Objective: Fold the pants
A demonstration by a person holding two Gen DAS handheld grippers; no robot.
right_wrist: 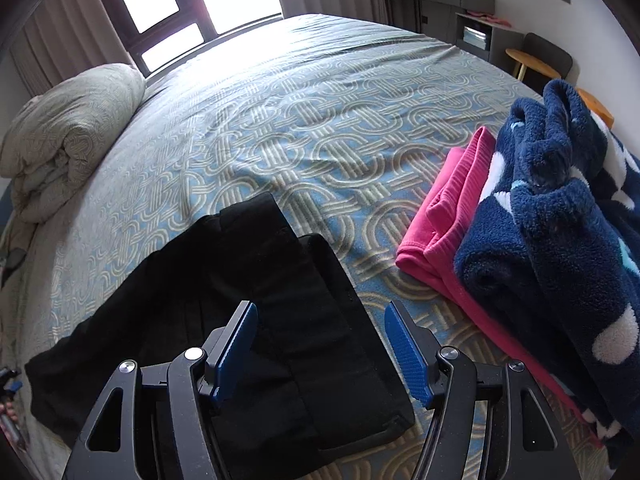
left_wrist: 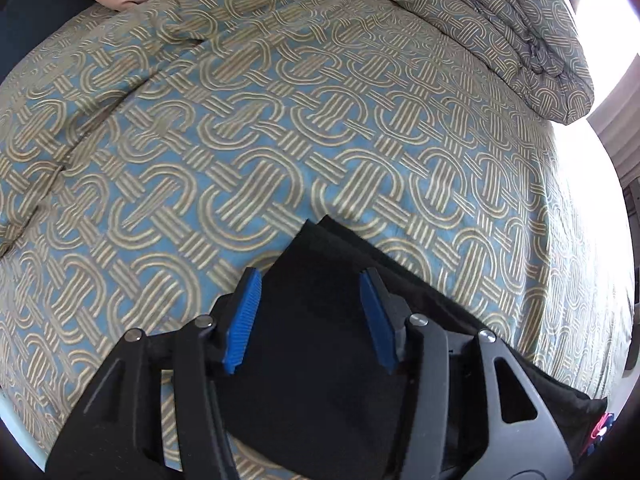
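Right gripper [right_wrist: 320,314] agape above folded black pants [right_wrist: 248,280], long axis toward window.

Daylight pours through the tall dark-framed window [right_wrist: 192,4] at the far left, blown out to pure white and glaring across the far blue-and-tan patterned bedspread [right_wrist: 280,128]. Fisheye distortion bends both views toward dark, vignetted corners. The black folded pants [right_wrist: 280,320] lose nearly all detail in shadow.
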